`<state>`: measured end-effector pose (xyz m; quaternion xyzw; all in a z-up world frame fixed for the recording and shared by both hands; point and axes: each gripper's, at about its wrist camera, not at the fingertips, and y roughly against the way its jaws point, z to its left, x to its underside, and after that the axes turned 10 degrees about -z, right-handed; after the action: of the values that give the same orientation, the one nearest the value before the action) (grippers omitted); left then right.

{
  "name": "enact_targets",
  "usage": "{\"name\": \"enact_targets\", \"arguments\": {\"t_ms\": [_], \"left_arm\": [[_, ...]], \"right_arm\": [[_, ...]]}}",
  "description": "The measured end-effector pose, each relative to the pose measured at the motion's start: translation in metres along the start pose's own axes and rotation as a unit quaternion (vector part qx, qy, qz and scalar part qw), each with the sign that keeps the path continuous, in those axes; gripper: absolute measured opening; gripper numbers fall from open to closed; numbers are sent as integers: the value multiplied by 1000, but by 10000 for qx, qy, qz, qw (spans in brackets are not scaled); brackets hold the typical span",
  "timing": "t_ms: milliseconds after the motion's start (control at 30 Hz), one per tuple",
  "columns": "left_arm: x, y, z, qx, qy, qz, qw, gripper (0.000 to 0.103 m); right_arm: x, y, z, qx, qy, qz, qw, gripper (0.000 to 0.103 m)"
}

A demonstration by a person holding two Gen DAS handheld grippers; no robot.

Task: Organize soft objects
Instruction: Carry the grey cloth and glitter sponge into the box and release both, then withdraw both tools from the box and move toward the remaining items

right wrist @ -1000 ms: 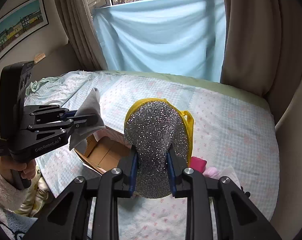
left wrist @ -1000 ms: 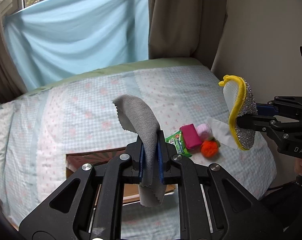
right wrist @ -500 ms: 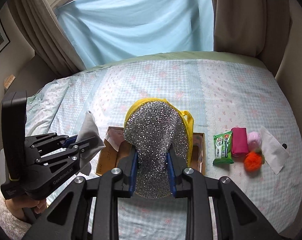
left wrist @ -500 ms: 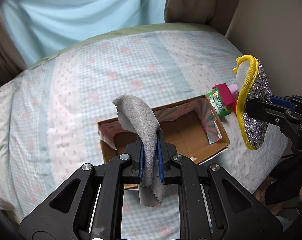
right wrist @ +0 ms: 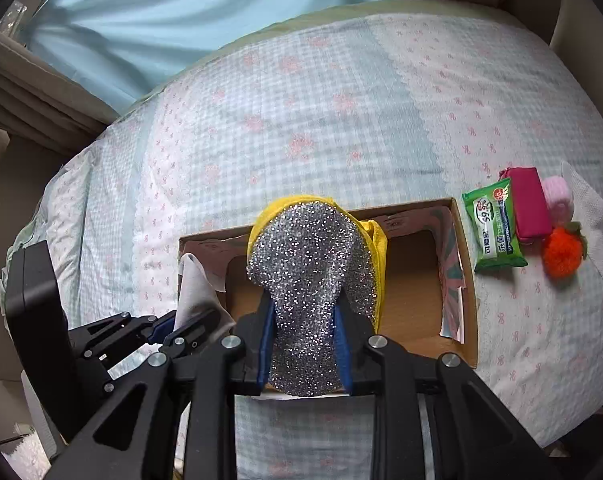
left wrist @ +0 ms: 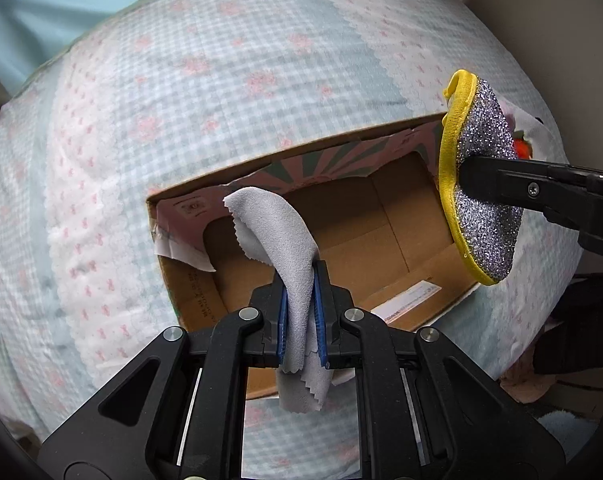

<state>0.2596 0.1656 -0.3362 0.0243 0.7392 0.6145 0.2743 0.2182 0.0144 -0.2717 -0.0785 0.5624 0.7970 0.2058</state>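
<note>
My left gripper [left wrist: 301,276] is shut on a grey cloth [left wrist: 279,236] with pinked edges and hangs over the left part of an open cardboard box [left wrist: 401,216] on the bed. My right gripper [right wrist: 304,308] is shut on a silver glitter scrubber pad [right wrist: 305,276] with a yellow rim, held over the same box [right wrist: 467,280]. In the left wrist view the scrubber pad [left wrist: 485,184] stands at the box's right end. In the right wrist view the cloth [right wrist: 195,292] and the left gripper [right wrist: 193,320] show at the box's left end.
To the right of the box on the checked bedsheet [right wrist: 321,112] lie a green wipes pack [right wrist: 493,232], a magenta pouch [right wrist: 529,204], a pink ball [right wrist: 557,196], an orange pompom [right wrist: 561,252] and a white tissue [right wrist: 593,220]. A blue curtain [right wrist: 181,8] hangs behind the bed.
Both grippers have come down and tilted toward the bed, each keeping its grip. The box, earlier small and partly hidden, now lies right under both of them.
</note>
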Motion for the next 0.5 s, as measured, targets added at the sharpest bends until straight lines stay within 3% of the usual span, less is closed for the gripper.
{"name": "enact_targets", "arguments": {"t_ms": [200, 333, 367, 400, 433, 500], "left_arm": [[-4, -24, -6, 58, -427, 185, 9989, 9], [-5, -26, -15, 225, -747, 243, 9967, 11], [-5, -26, -17, 204, -785, 294, 9963, 29], [-4, -27, -19, 130, -817, 357, 9959, 50], [-2, -27, -19, 70, -826, 387, 9958, 103], [1, -25, -16, 213, -691, 327, 9968, 102]], "right_arm": [[-6, -38, -25, 51, -593, 543, 9968, 26], [-4, -52, -30, -7, -739, 787, 9942, 38], [-3, -55, -31, -4, -755, 827, 9937, 51], [-3, -59, -31, -22, -773, 872, 9932, 72], [-2, -62, -32, 11, -790, 921, 9926, 101], [2, -67, -36, 91, -883, 1004, 9910, 103]]}}
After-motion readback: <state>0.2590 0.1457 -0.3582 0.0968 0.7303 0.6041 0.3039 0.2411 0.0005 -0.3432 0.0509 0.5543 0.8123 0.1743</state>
